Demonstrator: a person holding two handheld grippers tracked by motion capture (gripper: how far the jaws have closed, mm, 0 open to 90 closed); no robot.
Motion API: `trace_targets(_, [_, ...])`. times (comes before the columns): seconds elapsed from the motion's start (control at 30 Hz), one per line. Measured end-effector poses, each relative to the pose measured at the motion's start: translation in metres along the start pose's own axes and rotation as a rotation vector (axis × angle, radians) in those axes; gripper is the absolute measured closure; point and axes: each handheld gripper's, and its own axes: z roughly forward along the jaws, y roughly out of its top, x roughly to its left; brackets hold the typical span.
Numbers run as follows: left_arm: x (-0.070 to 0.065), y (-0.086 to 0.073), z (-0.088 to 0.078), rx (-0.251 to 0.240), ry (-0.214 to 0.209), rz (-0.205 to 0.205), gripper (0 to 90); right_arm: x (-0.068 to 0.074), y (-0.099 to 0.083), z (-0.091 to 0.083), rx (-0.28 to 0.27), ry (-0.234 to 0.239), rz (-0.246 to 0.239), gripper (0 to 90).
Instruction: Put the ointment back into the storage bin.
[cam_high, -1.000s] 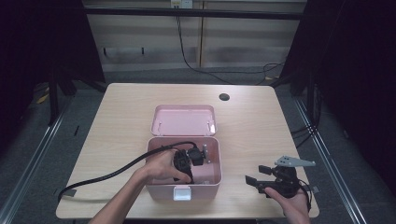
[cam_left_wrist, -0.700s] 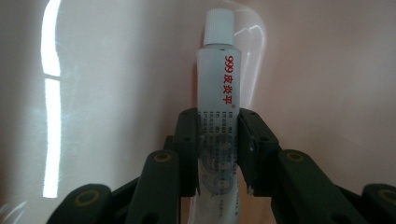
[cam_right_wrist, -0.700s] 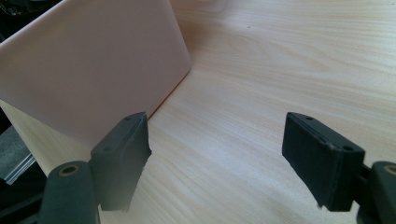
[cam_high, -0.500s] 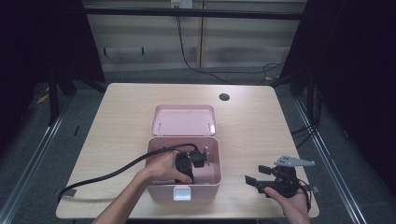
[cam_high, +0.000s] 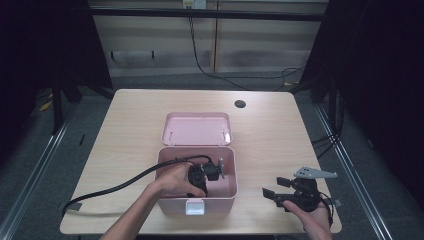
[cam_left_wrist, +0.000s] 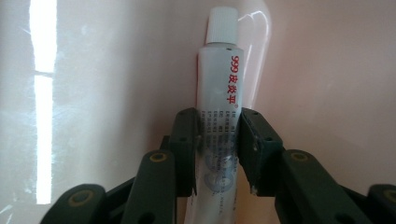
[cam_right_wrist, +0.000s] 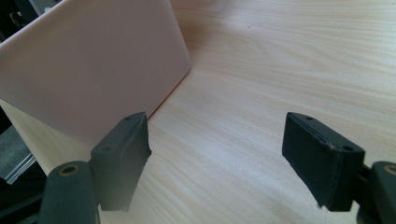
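Observation:
An open pink box (cam_high: 234, 170) stands at the table's middle front, its lid (cam_high: 196, 128) lying flat behind it. My left gripper (cam_high: 212, 172) reaches down into the box. In the left gripper view its jaws (cam_left_wrist: 218, 135) flank a white tube (cam_left_wrist: 219, 74) with red printing and a white cap, against the box's pink inside. The pads touch both sides of the tube, and the jaws have just been opening a little. My right gripper (cam_high: 274, 187) rests at the table's front right, open and holding nothing (cam_right_wrist: 217, 158), beside the box wall (cam_right_wrist: 93, 70).
A black cable (cam_high: 115, 187) trails from the left gripper across the table's front left. A dark round hole (cam_high: 240, 104) sits in the far tabletop (cam_high: 125, 125). Light wood lies between the right jaws.

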Motion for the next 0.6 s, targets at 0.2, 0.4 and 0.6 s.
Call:
trace_targets(0.2, [-0.001,0.0,-0.002,-0.004,-0.007,-0.001,64.8,0.0,0.0,0.0,0.001,-0.001,-0.001,22.9])
trace_targets(0.4, [-0.001,0.001,-0.009,-0.036,0.016,-0.024,58.7,0.0,0.0,0.0,-0.002,0.001,-0.003,22.9])
trace_targets(0.6, [-0.003,-0.001,-0.017,-0.068,0.041,-0.041,55.0,0.0,0.0,0.0,-0.002,0.001,-0.004,22.9])
